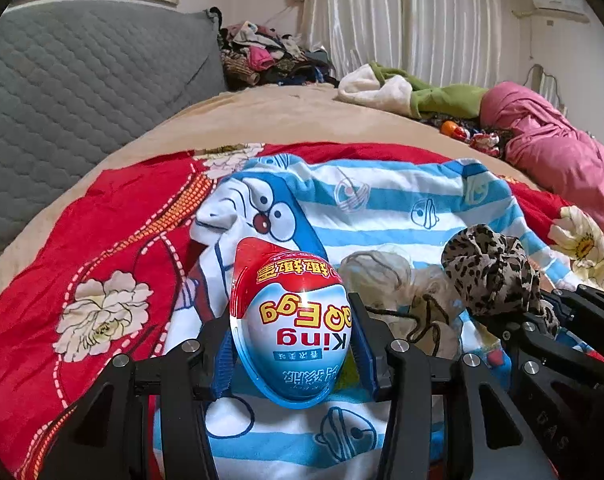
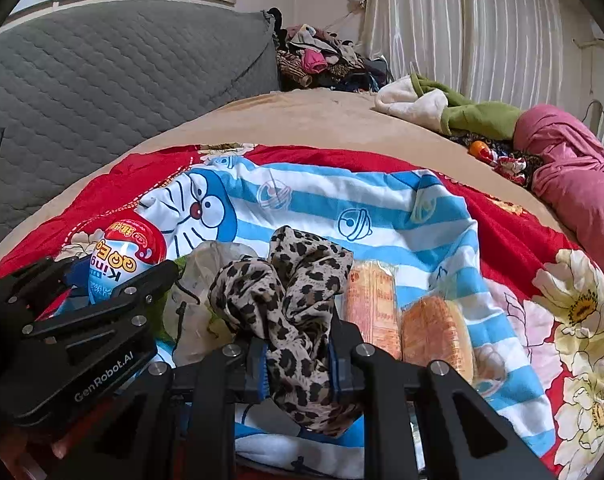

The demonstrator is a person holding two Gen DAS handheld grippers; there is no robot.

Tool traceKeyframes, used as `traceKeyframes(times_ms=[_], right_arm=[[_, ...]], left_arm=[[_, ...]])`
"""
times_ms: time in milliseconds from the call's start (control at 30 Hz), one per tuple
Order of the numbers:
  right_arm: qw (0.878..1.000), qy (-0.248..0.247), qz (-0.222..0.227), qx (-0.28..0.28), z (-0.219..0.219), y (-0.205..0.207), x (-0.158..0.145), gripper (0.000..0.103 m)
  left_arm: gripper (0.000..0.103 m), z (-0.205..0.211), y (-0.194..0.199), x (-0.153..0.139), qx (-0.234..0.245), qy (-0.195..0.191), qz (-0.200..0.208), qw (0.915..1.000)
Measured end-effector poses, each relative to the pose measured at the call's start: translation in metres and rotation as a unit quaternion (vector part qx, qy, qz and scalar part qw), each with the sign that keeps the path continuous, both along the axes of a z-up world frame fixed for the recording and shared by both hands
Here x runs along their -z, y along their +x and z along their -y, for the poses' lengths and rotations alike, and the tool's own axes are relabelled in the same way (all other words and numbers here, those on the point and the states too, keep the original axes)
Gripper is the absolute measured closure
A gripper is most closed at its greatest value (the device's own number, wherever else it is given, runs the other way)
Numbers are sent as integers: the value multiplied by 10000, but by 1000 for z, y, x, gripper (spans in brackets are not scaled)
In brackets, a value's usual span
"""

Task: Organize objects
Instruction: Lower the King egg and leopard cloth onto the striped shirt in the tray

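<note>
Two grippers hang over the blue-and-white striped cartoon blanket on the bed. Left gripper: its jaws stand at middling width, clamped on the glossy red, white and blue plastic toy egg. Right gripper: its jaws are nearly closed, pinching the crumpled leopard-print fabric scarf. Just right of those jaws lie two orange wrapped snack packs; left of them, a clear crinkled plastic bag.
</note>
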State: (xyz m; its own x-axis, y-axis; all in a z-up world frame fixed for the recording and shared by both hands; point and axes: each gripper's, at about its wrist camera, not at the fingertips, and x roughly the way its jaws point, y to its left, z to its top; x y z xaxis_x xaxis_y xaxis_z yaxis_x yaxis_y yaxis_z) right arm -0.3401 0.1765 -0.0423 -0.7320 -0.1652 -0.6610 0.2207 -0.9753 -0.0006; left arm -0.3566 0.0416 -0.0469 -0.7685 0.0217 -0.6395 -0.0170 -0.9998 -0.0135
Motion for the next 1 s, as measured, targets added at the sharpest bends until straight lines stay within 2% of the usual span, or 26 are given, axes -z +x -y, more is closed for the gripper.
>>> traceKeyframes(times_ms=[300, 400, 533, 733, 1000], right_arm=[[9999, -44, 163, 6, -2, -4, 8, 80], [9998, -29, 194, -18, -1, -4, 9, 80], [9998, 17, 213, -31, -1, -3, 9, 79], [9997, 80, 241, -44, 0, -1, 8, 74], [9995, 208, 216, 15, 0, 3, 5, 62]], left_arm=[[51, 5, -5, 10, -46, 86, 210, 9997], [37, 6, -5, 10, -66, 124, 186, 9997], [36, 8, -4, 10, -56, 156, 191, 9997], [29, 7, -3, 10, -12, 122, 241, 9996], [27, 8, -1, 11, 14, 183, 291, 9994]])
